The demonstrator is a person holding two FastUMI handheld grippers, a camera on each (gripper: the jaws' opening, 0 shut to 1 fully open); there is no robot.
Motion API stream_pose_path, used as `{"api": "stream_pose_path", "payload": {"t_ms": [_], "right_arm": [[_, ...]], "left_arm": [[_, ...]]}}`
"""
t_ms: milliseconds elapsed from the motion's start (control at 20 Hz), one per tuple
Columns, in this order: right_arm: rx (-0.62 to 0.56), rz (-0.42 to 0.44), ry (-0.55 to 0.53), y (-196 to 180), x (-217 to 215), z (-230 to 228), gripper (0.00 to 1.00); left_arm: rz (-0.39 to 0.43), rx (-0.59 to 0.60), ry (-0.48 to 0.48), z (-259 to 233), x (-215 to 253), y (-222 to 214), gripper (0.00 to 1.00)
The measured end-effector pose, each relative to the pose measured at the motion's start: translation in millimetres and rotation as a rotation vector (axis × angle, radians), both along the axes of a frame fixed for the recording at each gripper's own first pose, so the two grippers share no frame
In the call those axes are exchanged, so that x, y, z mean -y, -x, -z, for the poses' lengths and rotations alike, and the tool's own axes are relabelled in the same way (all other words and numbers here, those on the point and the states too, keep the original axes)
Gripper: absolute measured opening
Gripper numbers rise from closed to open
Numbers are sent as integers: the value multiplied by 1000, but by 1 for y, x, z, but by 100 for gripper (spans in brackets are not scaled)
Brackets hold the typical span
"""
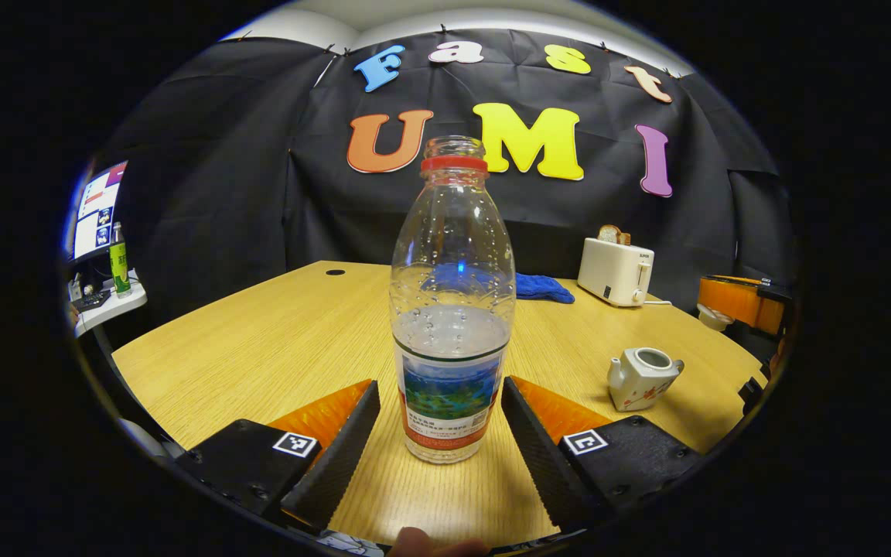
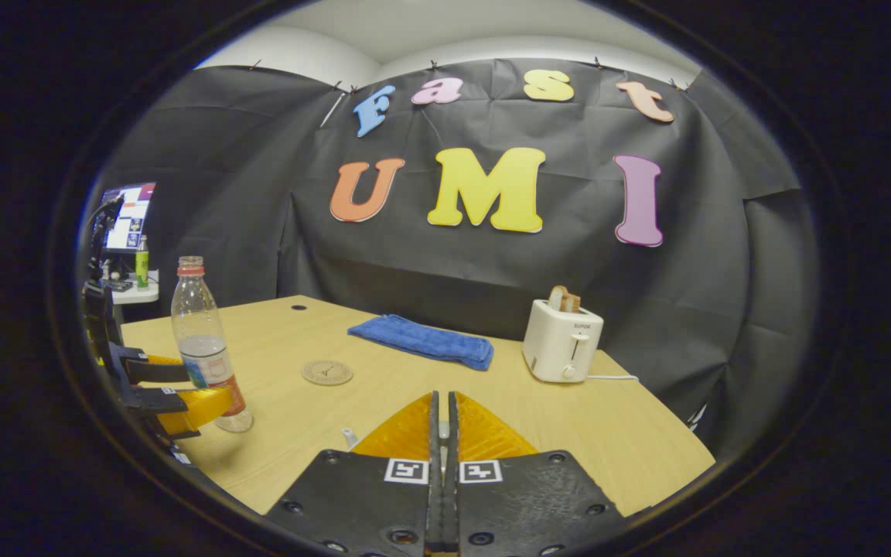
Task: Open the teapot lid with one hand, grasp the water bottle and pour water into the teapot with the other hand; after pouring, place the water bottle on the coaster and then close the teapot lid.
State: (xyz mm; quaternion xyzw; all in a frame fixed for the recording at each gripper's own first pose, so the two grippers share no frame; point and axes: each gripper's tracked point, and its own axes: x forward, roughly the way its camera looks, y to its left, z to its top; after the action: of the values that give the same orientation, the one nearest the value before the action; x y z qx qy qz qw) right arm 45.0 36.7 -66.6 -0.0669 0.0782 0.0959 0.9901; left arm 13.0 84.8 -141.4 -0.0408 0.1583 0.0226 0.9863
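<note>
A clear water bottle (image 1: 451, 309), uncapped and about half full, stands on the wooden table (image 1: 260, 348). My left gripper (image 1: 440, 383) is open, one finger on each side of the bottle's label. From the right gripper view the same bottle (image 2: 202, 348) stands between the left gripper's (image 2: 182, 387) fingers. The white teapot (image 1: 641, 377) sits at the right with its top uncovered. My right gripper (image 2: 442, 394) is shut; in the left gripper view it (image 1: 728, 300) hovers behind the teapot with the white lid (image 1: 712, 316) at its fingertips. A round coaster (image 2: 327, 372) lies beyond the bottle.
A white toaster (image 2: 564, 340) with toast in it stands at the back right, its cord trailing to the table's edge. A folded blue cloth (image 2: 422, 340) lies at the back. A side shelf (image 1: 109, 302) with a green bottle and a screen stands left of the table.
</note>
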Motion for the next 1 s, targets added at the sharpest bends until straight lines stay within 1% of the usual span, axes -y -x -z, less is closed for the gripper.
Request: {"api": "stream_pose_path", "payload": {"t_ms": [100, 150, 200, 250, 300, 350, 400, 500, 600, 750, 800, 850, 900, 950, 1000], "right_arm": [[-2, 5, -2, 1, 6, 1, 2], [-2, 6, -5, 3, 10, 1, 2], [-3, 6, -9, 3, 12, 1, 0], [-5, 6, -13, 4, 15, 1, 0], [-2, 8, -18, 3, 19, 0, 2], [1, 10, -23, 4, 24, -2, 0], [5, 14, -27, 5, 29, -3, 0], [7, 22, -35, 7, 40, -3, 0], [8, 32, -36, 8, 52, -1, 2], [-2, 39, -44, 13, 67, 5, 2], [-5, 39, -48, 14, 72, 7, 2], [-6, 42, -50, 15, 77, 8, 0], [-5, 46, -50, 17, 83, 9, 2], [-4, 50, -49, 18, 89, 9, 2], [-5, 53, -49, 18, 94, 10, 2]], "left_arm": [[13, -2, -15, -2, 1, -4, 98], [13, 7, -30, -6, 0, -5, 87], [19, 2, -43, -8, 1, -7, 82], [26, -9, -62, -9, 3, -8, 80], [30, -17, -90, -11, 4, -9, 80], [33, -20, -129, -17, 2, -10, 78], [39, -12, -177, -25, 3, -13, 78], [60, 14, -306, -43, 5, -21, 77], [86, 35, -463, -57, 5, -29, 76], [117, 50, -675, -71, 4, -40, 74], [131, 51, -748, -72, 6, -43, 75], [144, 48, -836, -73, 6, -49, 74], [159, 48, -930, -75, 8, -51, 73], [167, 45, -1011, -76, 5, -55, 73], [180, 38, -1072, -74, 4, -56, 73]]}}
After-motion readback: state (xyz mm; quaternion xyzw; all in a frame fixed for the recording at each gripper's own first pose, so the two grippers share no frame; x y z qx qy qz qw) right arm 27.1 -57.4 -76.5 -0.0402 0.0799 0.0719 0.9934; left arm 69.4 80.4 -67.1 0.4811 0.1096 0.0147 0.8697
